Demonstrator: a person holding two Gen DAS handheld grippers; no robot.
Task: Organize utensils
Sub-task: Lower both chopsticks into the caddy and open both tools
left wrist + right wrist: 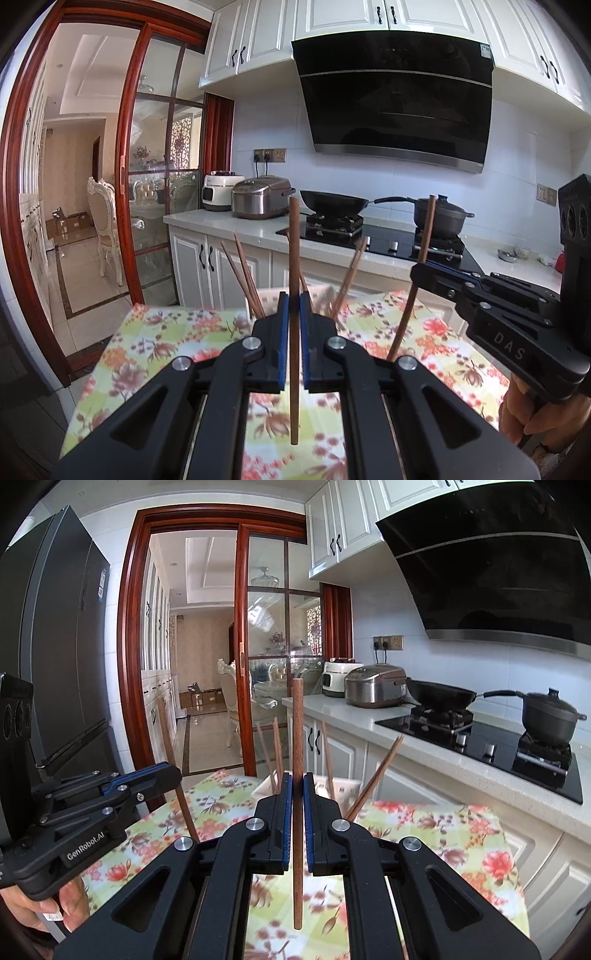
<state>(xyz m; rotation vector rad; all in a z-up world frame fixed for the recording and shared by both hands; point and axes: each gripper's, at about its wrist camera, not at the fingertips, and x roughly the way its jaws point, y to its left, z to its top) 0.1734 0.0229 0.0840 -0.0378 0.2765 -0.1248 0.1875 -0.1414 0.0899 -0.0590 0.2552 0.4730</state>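
Observation:
My left gripper [294, 302] is shut on a brown wooden chopstick [294, 254], held upright above the floral tablecloth [166, 332]. My right gripper [297, 786] is shut on a second upright chopstick [297, 734]. The two grippers hang side by side. The right gripper [419, 271] shows at the right of the left wrist view with its chopstick [424, 236]. The left gripper [173, 775] shows at the left of the right wrist view with its chopstick [168, 734]. Just beyond both stands a white holder [343, 786] with several chopsticks [376, 775] leaning outward; the holder [269, 295] is mostly hidden behind the jaws.
A kitchen counter [221, 225] runs behind the table with a rice cooker [260, 199], a wok [332, 203] and a lidded pot [441, 216] on the hob. A dark fridge [62, 646] stands to the left. A hand [524, 413] grips the right tool.

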